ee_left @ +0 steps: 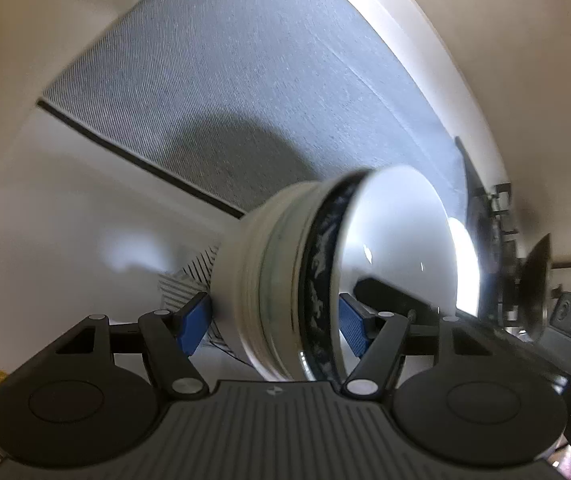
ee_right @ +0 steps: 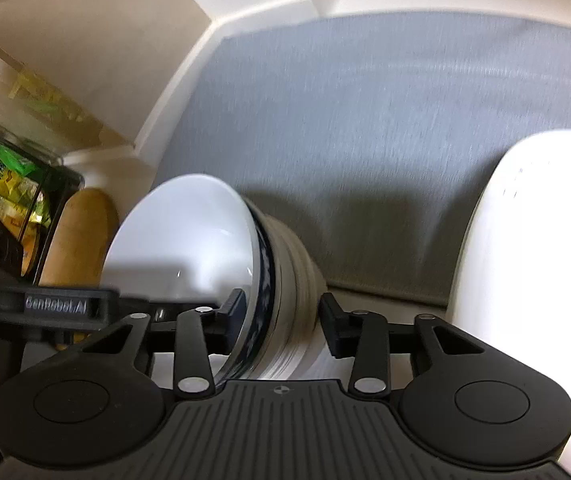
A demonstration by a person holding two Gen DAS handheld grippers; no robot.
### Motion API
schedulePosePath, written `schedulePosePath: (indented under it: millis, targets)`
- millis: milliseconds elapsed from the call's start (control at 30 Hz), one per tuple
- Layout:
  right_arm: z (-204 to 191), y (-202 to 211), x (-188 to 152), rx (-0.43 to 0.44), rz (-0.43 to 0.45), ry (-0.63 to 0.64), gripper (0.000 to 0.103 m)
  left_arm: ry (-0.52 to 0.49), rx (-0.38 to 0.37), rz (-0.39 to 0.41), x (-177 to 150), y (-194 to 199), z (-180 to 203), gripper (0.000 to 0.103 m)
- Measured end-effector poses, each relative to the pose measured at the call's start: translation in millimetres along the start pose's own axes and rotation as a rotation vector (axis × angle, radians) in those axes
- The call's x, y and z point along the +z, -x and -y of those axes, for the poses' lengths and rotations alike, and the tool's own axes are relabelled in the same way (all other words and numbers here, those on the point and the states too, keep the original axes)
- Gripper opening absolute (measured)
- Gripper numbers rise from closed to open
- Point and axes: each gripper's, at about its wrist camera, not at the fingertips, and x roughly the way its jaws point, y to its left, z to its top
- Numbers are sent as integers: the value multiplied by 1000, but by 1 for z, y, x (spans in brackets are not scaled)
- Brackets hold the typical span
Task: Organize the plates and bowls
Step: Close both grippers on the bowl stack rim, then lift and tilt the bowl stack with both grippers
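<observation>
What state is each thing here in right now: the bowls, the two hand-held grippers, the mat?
Stack of bowls: nested, tipped on its side, between both grippers' fingers.
Top bowl: white inside, dark patterned rim, empty.
Left hand-held gripper: blue pads either side of the stack; contact unclear.
Right hand-held gripper: fingers astride the stack; right finger apart from it.
Grey mat: flat, bare where visible.

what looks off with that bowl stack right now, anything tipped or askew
The stack of bowls is tipped right over on its side above the grey mat, not standing upright. The top bowl's open mouth faces sideways. Both grippers' fingers straddle the stack. Nothing looks spilled or broken.
</observation>
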Motion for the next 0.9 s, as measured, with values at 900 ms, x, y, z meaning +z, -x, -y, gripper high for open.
schedulePosePath:
  millis: [900]
  targets:
    - [-6,-30,2,108,-112,-60,58,-41,97,47,16,8,-1,81]
